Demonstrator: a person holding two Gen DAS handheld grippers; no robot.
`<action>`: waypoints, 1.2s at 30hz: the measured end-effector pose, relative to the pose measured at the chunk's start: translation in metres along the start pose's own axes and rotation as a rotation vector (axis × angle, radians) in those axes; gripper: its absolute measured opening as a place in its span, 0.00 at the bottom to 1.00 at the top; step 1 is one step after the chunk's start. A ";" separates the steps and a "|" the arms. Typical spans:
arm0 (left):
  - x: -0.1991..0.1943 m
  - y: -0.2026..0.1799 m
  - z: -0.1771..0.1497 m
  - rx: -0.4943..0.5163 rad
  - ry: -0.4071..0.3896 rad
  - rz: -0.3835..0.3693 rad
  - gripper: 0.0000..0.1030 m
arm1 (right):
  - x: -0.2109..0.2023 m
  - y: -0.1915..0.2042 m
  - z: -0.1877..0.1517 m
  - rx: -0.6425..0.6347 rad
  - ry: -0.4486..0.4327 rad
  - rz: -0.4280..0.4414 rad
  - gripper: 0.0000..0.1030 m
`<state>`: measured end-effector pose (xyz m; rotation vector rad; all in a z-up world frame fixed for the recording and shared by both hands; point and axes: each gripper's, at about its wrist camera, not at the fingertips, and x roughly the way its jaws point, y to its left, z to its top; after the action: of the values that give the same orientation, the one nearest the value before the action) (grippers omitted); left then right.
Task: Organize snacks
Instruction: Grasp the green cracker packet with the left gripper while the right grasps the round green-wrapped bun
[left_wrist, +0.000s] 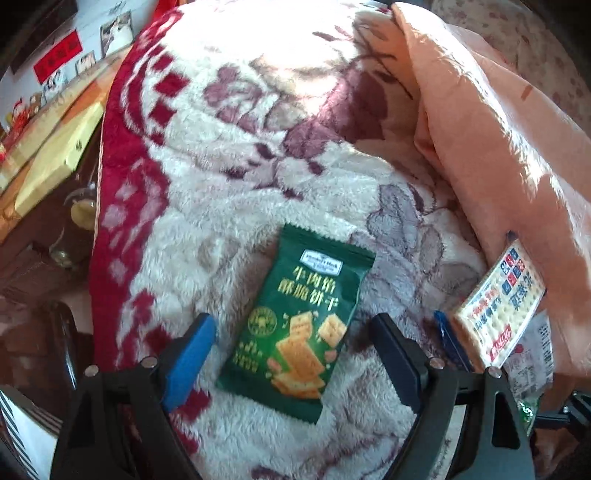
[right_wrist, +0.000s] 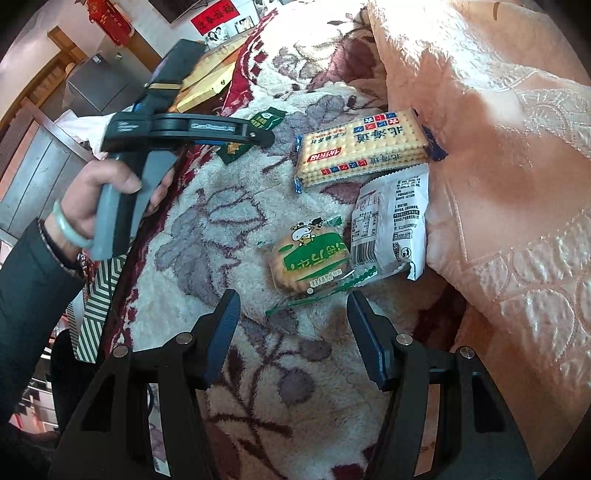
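Note:
A dark green biscuit packet (left_wrist: 295, 332) lies flat on the fleece blanket (left_wrist: 229, 192). My left gripper (left_wrist: 291, 328) is open, its jaws on either side of the packet's lower half, not touching it. In the right wrist view the left gripper (right_wrist: 258, 138) hovers over the same green packet (right_wrist: 264, 120). A clear soda cracker pack (right_wrist: 360, 151) lies by the peach quilt; it also shows in the left wrist view (left_wrist: 498, 295). A white snack bag (right_wrist: 391, 225) and a round green-labelled biscuit pack (right_wrist: 308, 258) lie below it. My right gripper (right_wrist: 293, 314) is open, just short of the round pack.
A peach quilt (right_wrist: 498, 166) is bunched along the right of the snacks. The blanket's red border (left_wrist: 110, 206) marks the bed's left edge, with yellow boxes (left_wrist: 55, 162) and a dark cabinet beyond. A striped box (right_wrist: 99, 299) stands off the bed's left side.

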<state>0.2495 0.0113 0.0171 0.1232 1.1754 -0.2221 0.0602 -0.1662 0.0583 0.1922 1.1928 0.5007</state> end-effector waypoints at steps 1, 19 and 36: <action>-0.002 -0.002 0.000 0.009 -0.014 -0.003 0.57 | 0.000 -0.001 0.000 0.002 0.000 0.000 0.59; -0.061 -0.011 -0.082 -0.086 -0.123 0.032 0.45 | 0.007 0.014 0.023 -0.179 0.005 -0.154 0.59; -0.097 -0.023 -0.163 -0.192 -0.123 0.047 0.45 | 0.029 0.022 0.023 -0.250 0.084 -0.114 0.46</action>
<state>0.0612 0.0337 0.0451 -0.0315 1.0639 -0.0734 0.0834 -0.1303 0.0510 -0.1121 1.2039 0.5566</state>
